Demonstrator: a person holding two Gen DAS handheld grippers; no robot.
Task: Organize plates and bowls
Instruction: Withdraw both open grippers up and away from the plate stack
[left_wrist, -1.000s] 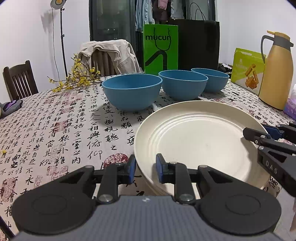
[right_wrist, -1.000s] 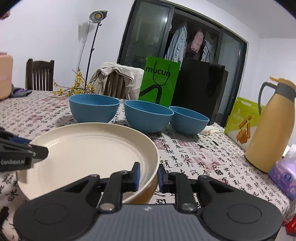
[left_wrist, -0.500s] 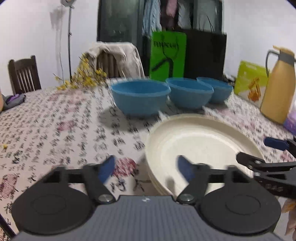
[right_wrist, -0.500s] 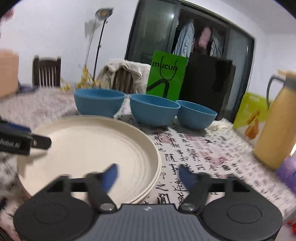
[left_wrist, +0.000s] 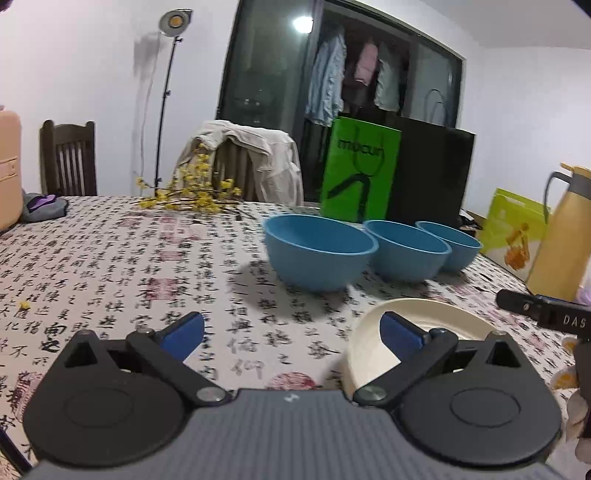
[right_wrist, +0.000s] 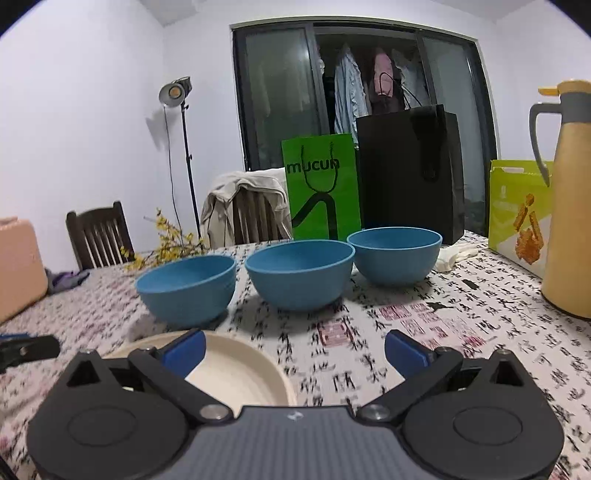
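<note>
The left gripper (left_wrist: 291, 330) has just opened its jaws wide, and between the blue pads (left_wrist: 183, 329) is only the tablecloth (left_wrist: 110, 266), a white fabric printed with black calligraphy and some red seals. The right gripper (right_wrist: 294, 349) has also just spread its jaws fully and grips nothing. The cream plates (left_wrist: 421, 325) lie flat on the table, round and matte with a raised rim; in the left wrist view they are behind the right-hand pad, and in the right wrist view the stack (right_wrist: 236, 373) shows behind the left-hand pad, so neither gripper touches it (how many plates are stacked I cannot tell here). Behind the plates stand three blue bowls in a row, smooth and deep: the left bowl (right_wrist: 186, 290), the middle bowl (right_wrist: 300, 275) and the right bowl (right_wrist: 394, 254), close to each other and upright. Farther back are a green paper bag (right_wrist: 321, 192) with black print, a tall black bag (right_wrist: 410, 173), and a yellow-green carton (right_wrist: 519, 214). A glossy tan thermos jug (right_wrist: 569, 199) with a grey handle stands at the right side. A branch with small yellow flowers (left_wrist: 188, 195) lies on the cloth near a chair draped with a beige jacket (left_wrist: 255, 162). The tip of the other gripper enters each view from the side.
</note>
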